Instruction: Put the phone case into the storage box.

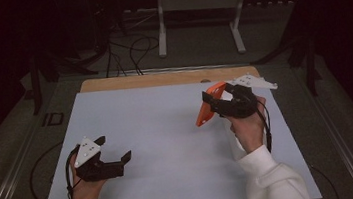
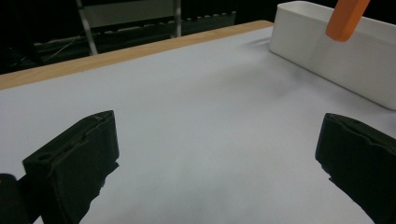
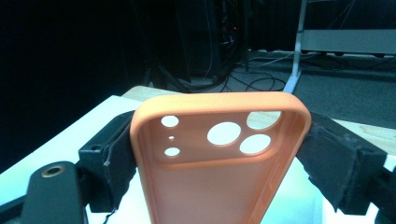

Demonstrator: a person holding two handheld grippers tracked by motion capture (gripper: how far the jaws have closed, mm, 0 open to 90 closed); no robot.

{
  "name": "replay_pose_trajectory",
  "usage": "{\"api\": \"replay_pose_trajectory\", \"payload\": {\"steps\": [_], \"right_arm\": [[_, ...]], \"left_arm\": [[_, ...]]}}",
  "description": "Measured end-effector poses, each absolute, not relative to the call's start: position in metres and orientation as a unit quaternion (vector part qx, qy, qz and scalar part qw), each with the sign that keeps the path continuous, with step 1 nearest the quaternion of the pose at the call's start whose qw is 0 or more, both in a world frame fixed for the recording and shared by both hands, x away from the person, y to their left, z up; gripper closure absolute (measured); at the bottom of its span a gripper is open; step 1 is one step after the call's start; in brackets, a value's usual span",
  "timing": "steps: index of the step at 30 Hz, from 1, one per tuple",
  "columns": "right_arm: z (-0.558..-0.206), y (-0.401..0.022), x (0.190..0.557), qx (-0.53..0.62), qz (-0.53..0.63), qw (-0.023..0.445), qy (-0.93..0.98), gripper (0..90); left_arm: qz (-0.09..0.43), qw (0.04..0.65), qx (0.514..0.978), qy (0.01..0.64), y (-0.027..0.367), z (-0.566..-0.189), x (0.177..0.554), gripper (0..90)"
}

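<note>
on the pale white table top, my right gripper clamps an orange rubber phone case at the far right; my left gripper gapes, near left.

The left gripper is sitting low at the near left of the counter, its fingers spread wide apart over bare surface. The right gripper is hovering toward the far right, raised above the counter, with a phone case standing between its fingers. A tray is lying on the counter, behind the case as seen from the left gripper.
</note>
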State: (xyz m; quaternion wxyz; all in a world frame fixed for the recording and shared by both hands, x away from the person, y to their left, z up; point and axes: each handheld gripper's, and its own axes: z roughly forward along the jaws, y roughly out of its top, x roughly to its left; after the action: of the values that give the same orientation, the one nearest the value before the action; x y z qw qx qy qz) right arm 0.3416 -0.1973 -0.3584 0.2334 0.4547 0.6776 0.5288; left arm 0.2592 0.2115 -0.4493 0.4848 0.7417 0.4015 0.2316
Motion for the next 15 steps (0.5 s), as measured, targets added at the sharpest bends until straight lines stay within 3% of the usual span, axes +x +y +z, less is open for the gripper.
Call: {"api": "replay_pose_trajectory", "payload": {"steps": [15], "right_arm": [[-0.354, -0.199, 0.346, 0.455, 0.527, 0.240, 0.676, 16.9]], "left_arm": [[0.244, 0.483, 0.739, 0.401, 0.223, -0.457, 0.250, 0.2]]}}
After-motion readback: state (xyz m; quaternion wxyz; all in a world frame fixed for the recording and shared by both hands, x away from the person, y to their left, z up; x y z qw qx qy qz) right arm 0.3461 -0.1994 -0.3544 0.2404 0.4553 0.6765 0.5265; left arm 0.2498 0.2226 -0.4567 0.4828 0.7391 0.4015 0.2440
